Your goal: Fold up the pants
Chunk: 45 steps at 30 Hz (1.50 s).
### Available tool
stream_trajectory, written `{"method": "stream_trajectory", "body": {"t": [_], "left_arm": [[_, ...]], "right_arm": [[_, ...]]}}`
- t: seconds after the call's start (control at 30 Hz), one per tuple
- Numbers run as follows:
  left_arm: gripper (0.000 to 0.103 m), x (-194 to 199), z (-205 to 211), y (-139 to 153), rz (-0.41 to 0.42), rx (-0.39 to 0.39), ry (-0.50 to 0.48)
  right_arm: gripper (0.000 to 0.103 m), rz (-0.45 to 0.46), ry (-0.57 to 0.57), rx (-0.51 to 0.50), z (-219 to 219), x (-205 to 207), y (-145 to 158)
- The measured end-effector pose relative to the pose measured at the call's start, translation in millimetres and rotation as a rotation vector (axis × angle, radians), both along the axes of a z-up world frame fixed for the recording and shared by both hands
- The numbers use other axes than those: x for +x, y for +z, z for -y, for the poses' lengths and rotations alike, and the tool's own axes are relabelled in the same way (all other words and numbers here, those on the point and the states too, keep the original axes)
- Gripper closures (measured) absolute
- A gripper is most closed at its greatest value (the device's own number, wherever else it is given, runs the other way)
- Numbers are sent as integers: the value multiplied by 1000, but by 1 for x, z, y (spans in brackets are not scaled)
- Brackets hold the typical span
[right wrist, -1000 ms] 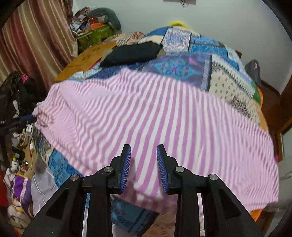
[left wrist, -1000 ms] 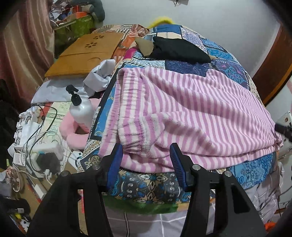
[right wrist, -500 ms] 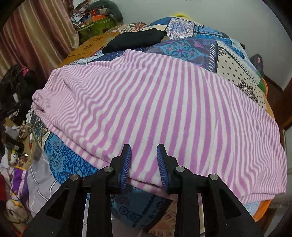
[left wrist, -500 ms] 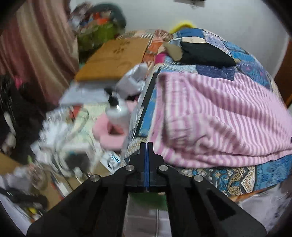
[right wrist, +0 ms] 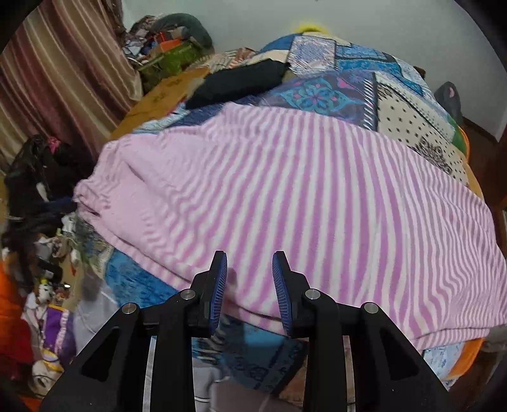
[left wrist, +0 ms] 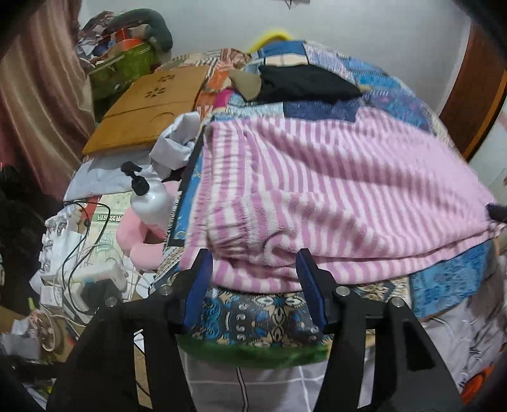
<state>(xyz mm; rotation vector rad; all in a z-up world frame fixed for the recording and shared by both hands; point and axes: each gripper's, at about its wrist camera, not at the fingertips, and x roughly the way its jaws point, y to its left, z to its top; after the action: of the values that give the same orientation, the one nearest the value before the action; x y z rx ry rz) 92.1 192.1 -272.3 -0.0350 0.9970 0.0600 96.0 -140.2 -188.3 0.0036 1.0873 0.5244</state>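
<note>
Only print I can spot from my left wrist view: green characters on a white paper sheet (left wrist: pixel 109 222) lying beside the bed, too small and warped to read. Nothing legible from my right.

This is a lived-in bedroom in a home. A bed (left wrist: pixel 272 313) takes up most of both views, covered by a patchwork quilt (right wrist: pixel 364 92) in blue prints. Striped curtains (right wrist: pixel 57 79) hang along one side, and a plain pale wall (left wrist: pixel 364 28) rises behind the bed. Beside the bed lies household clutter: a pump bottle (left wrist: pixel 149 202), a power strip with tangled cables (left wrist: pixel 95 279), a wooden lap tray (left wrist: pixel 149 107), a pink plush toy (left wrist: pixel 139 234) and a green box of odds and ends (left wrist: pixel 126 66).
</note>
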Motion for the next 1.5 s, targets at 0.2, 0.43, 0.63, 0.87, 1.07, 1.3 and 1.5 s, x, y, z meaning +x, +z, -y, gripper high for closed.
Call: {"method": "stream_trajectory", "body": {"t": [0.2, 0.43, 0.63, 0.87, 1.07, 1.3, 1.5], "left_arm": [[48, 16, -3, -15, -11, 34, 31], [78, 14, -16, -13, 41, 12, 55], [81, -2, -17, 12, 129, 50, 45], [78, -13, -25, -22, 24, 38, 17], [62, -24, -38, -12, 23, -12, 52], [58, -15, -56, 31, 88, 6, 100], [54, 49, -59, 38, 80, -60, 87]], "right_arm": [[68, 18, 77, 26, -27, -5, 8], [62, 22, 176, -16, -66, -9, -4], [62, -11, 175, -19, -74, -8, -13], [62, -39, 153, 12, -67, -6, -15], [62, -28, 132, 12, -61, -5, -7], [62, 71, 93, -39, -50, 10, 8], [62, 73, 60, -64, -46, 23, -4]]}}
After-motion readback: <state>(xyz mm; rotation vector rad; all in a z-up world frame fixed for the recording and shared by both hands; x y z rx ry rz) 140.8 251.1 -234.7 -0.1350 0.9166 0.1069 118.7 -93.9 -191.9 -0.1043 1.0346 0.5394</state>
